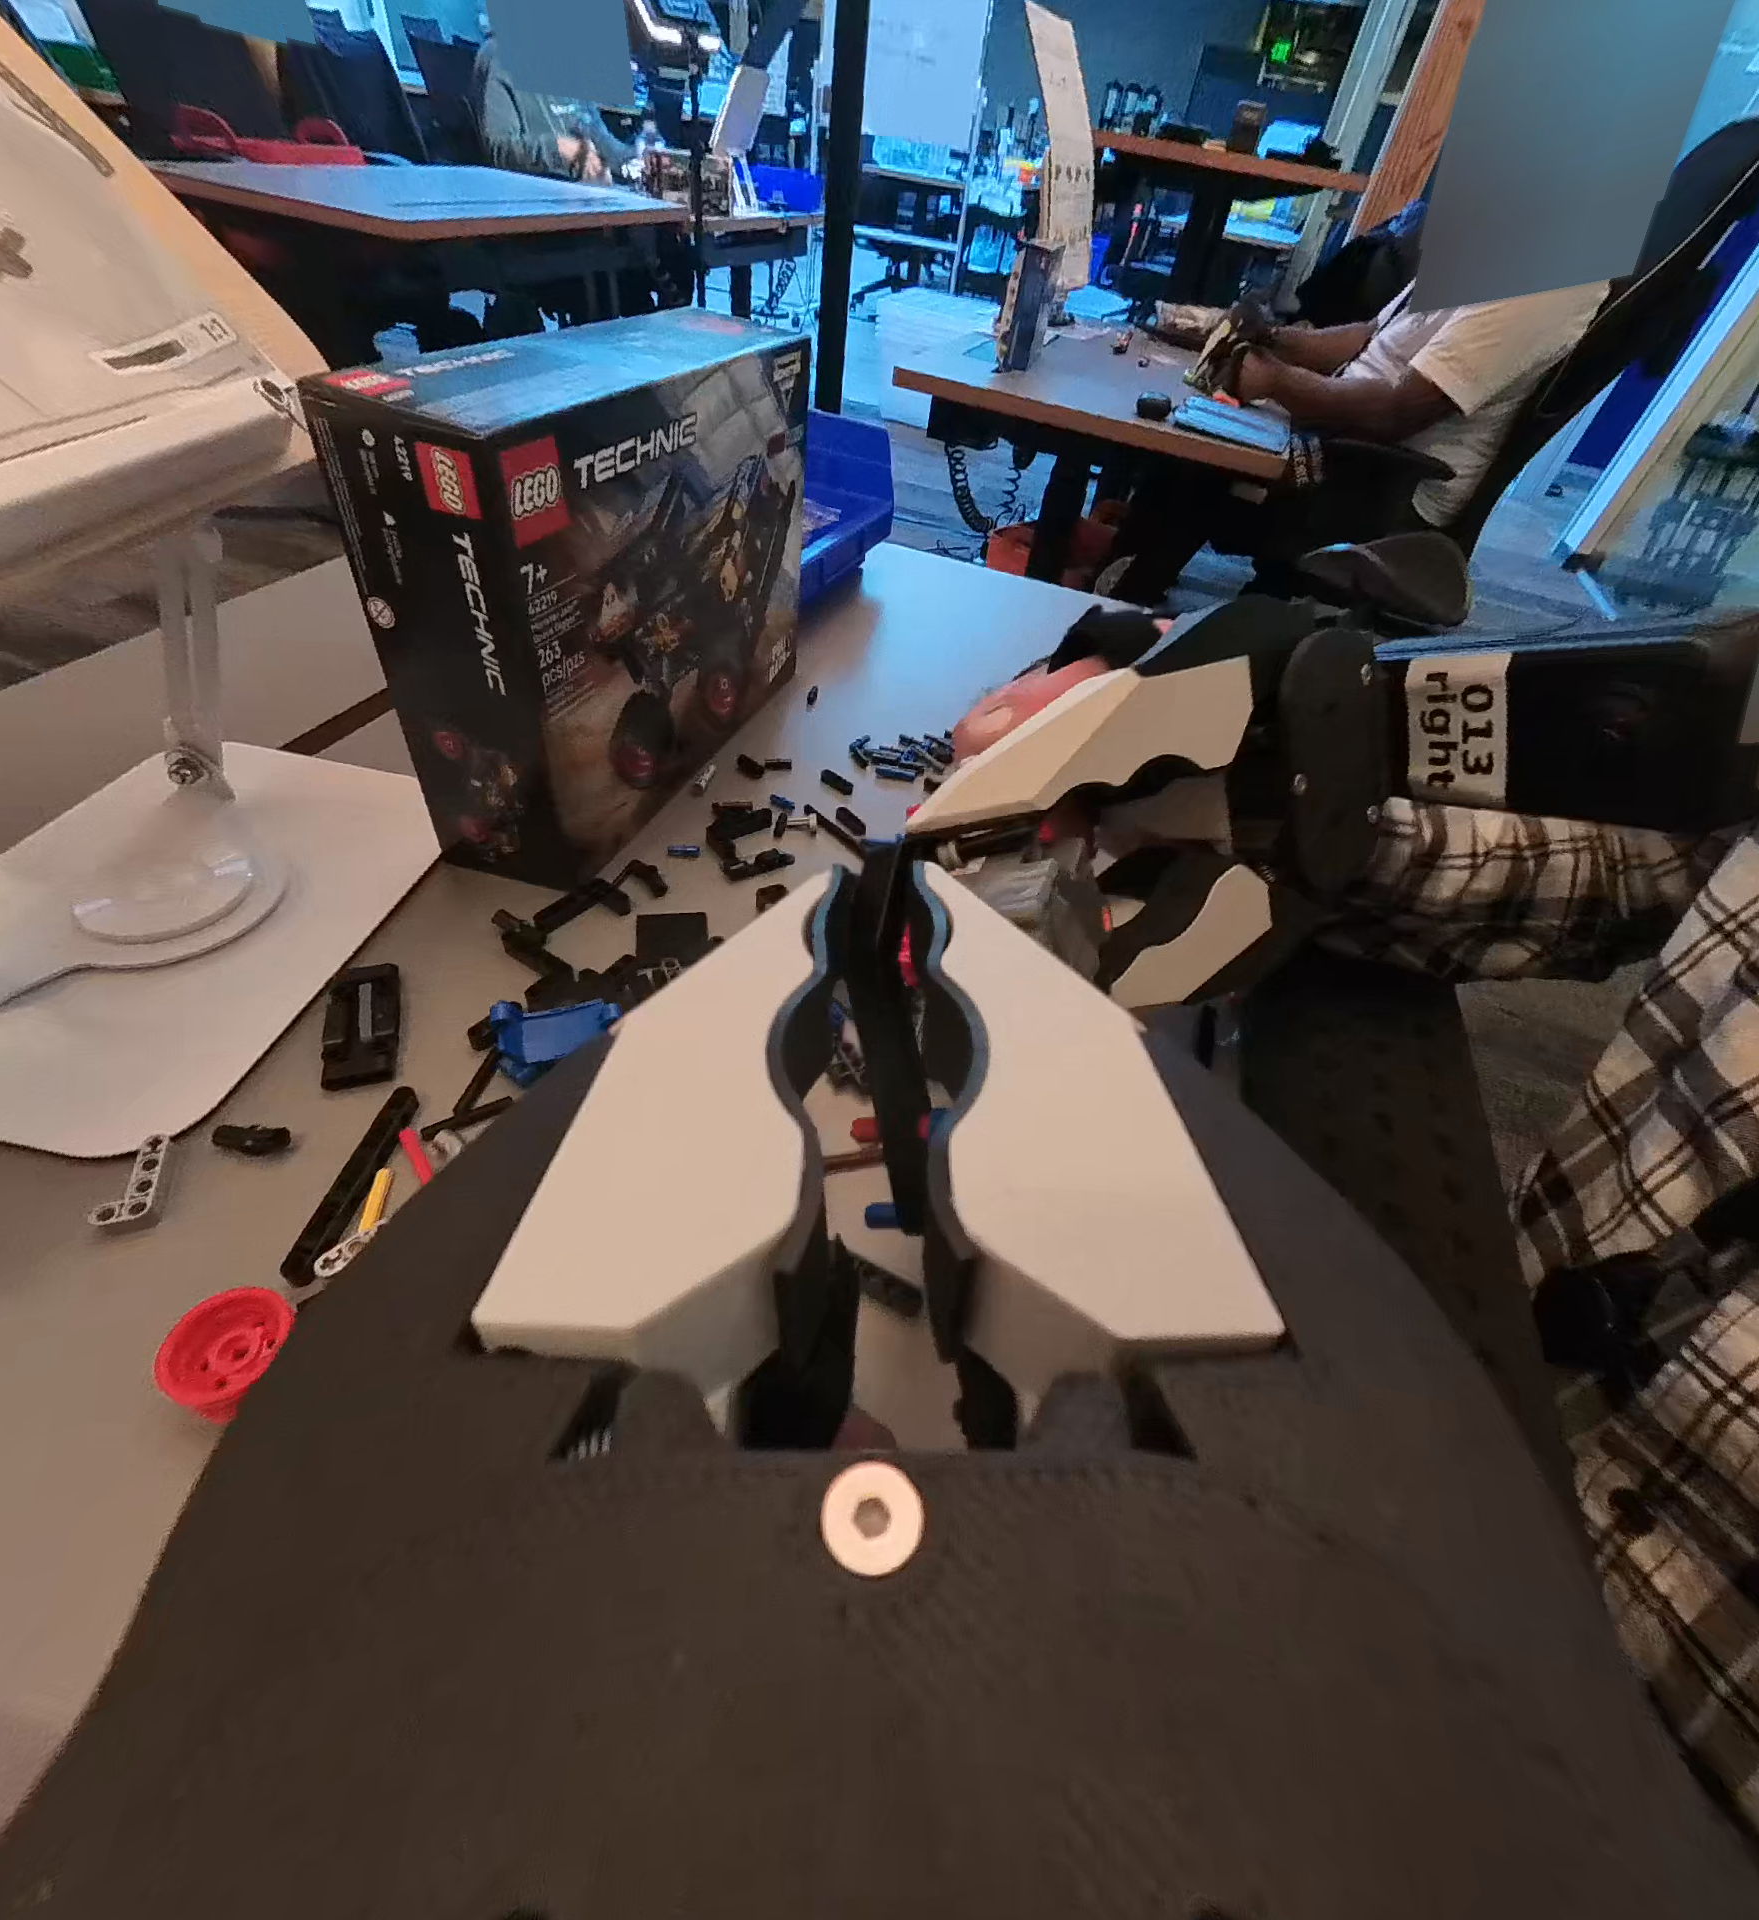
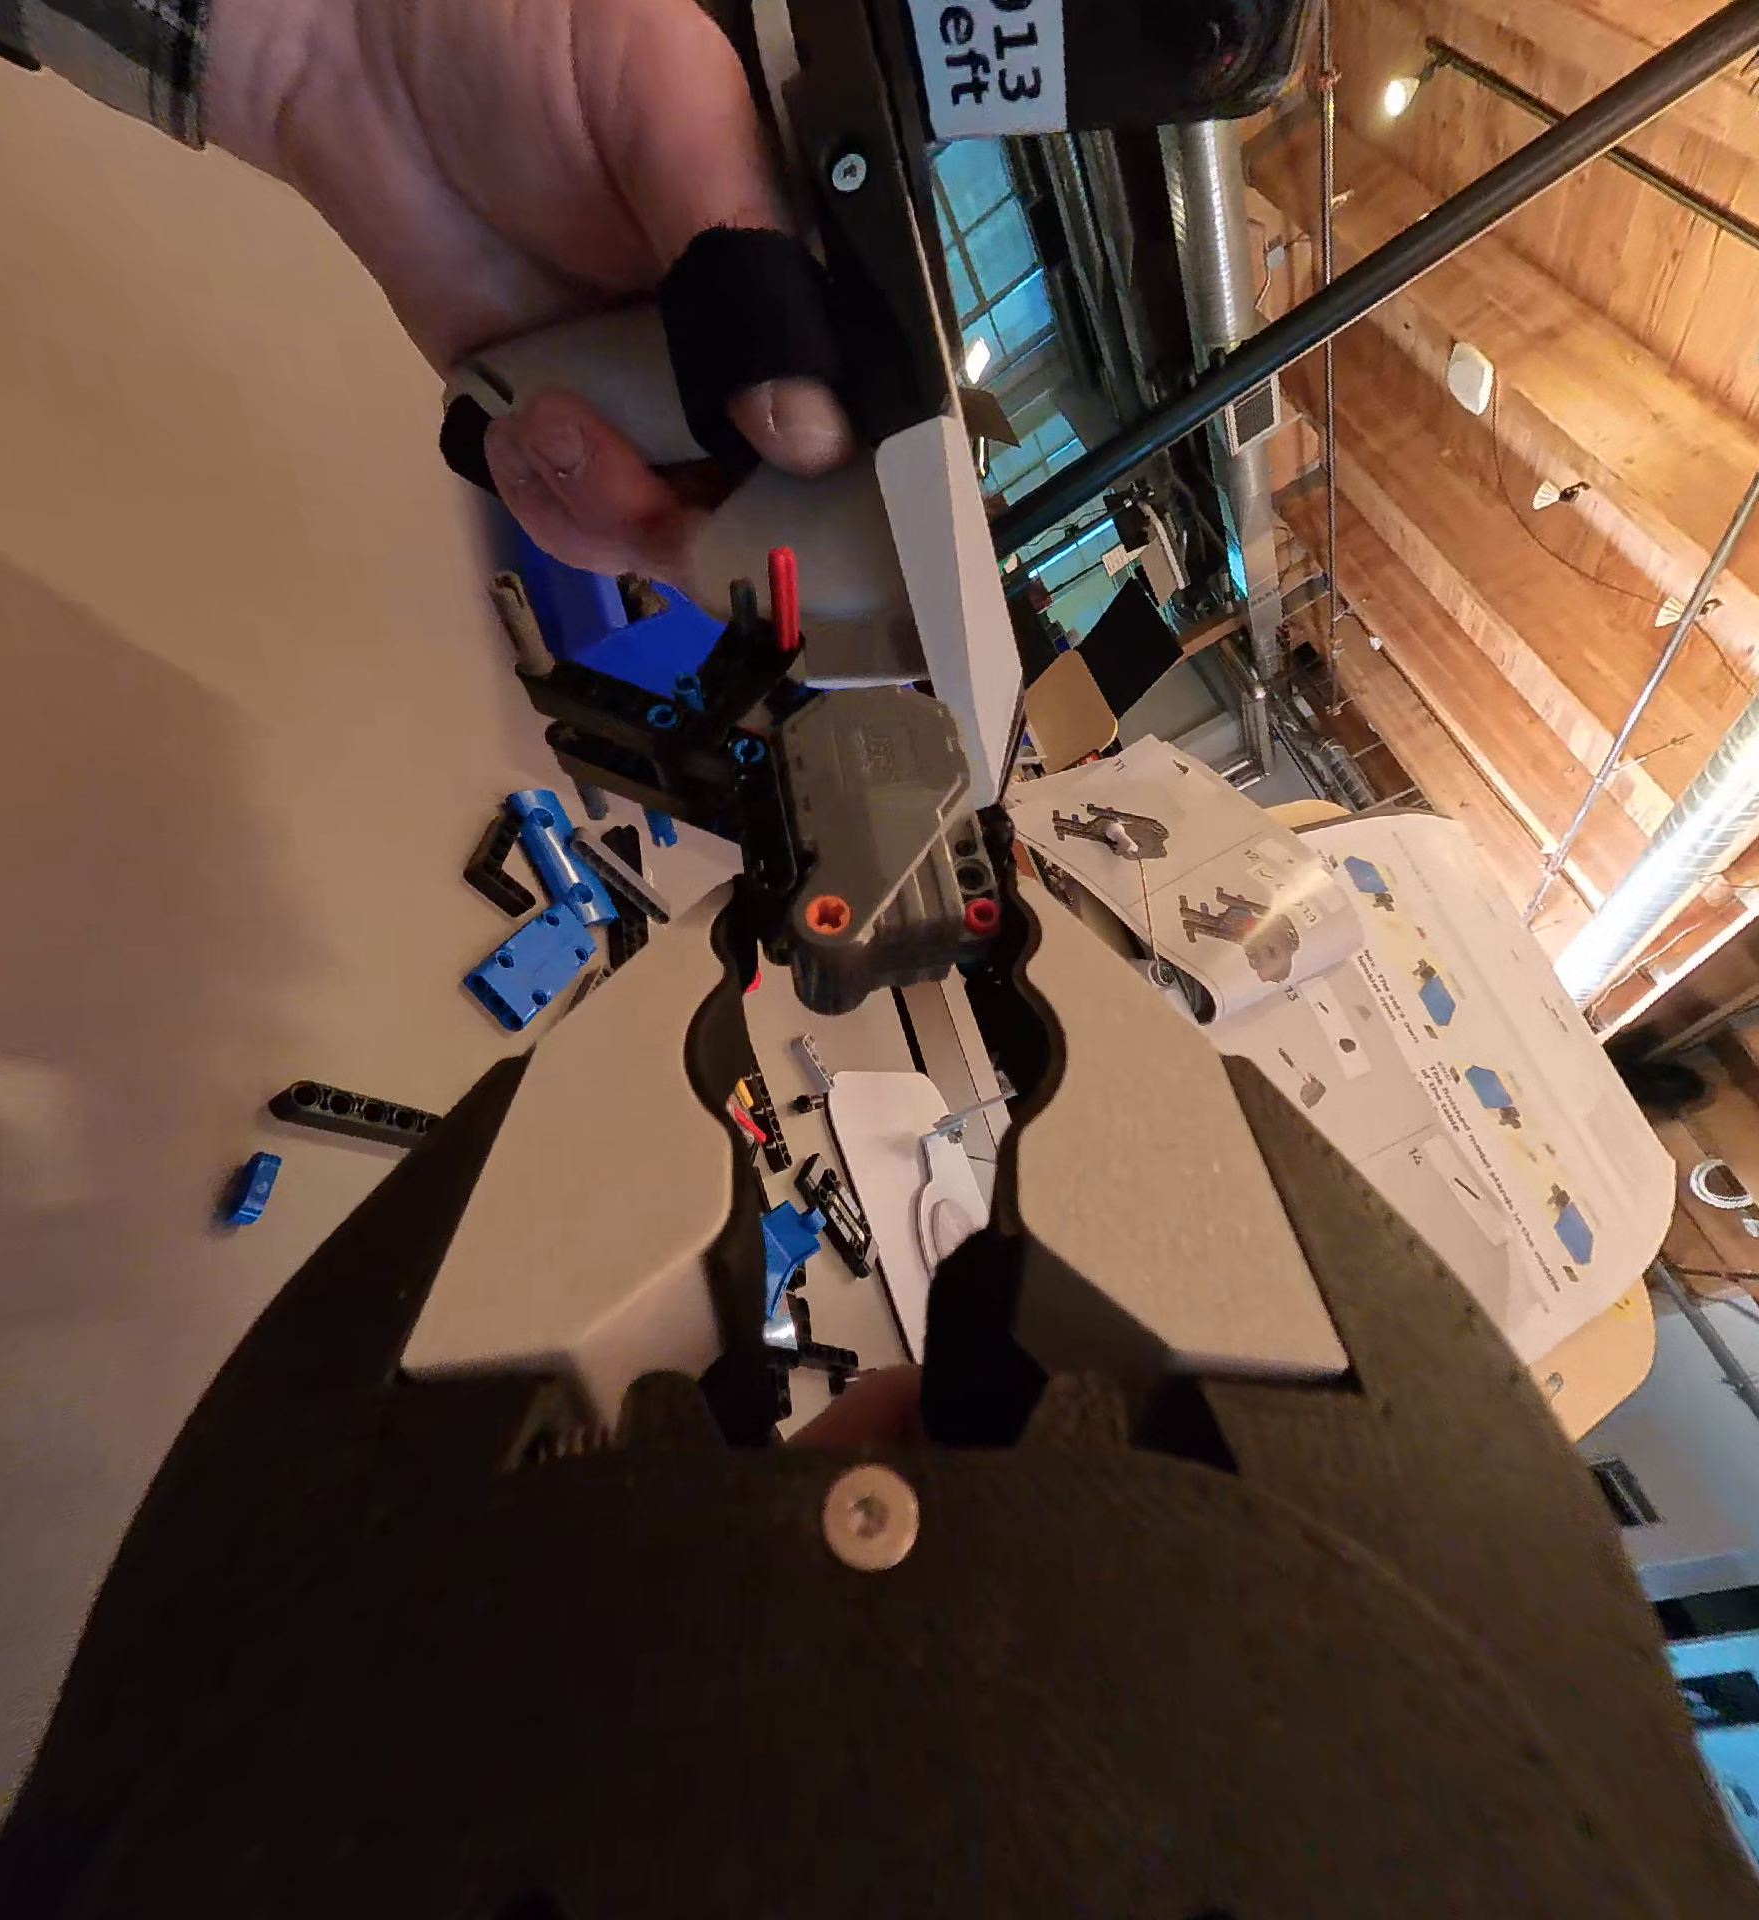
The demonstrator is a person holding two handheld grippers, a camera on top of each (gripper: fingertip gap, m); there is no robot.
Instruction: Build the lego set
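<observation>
Grey and black, the half-built assembly (image 2: 854, 883) is a pull-back motor block framed by black Technic beams with blue pins and a red axle, held in the air between the two tools. The right claw (image 2: 880, 935) is narrowed onto the motor end. The left claw (image 1: 880, 883) is pinched nearly closed on a black beam (image 1: 890, 1039), which seems to belong to that same assembly. By my reading only the early core exists. Most parts still lie loose on the table (image 1: 44, 1507): black beams, blue panels (image 2: 532, 966), scattered pins and a red wheel hub (image 1: 220, 1351). Wheels and bodywork are not yet fitted. An instruction booklet (image 2: 1374, 987) stands open beside the set's box (image 1: 584, 582).
</observation>
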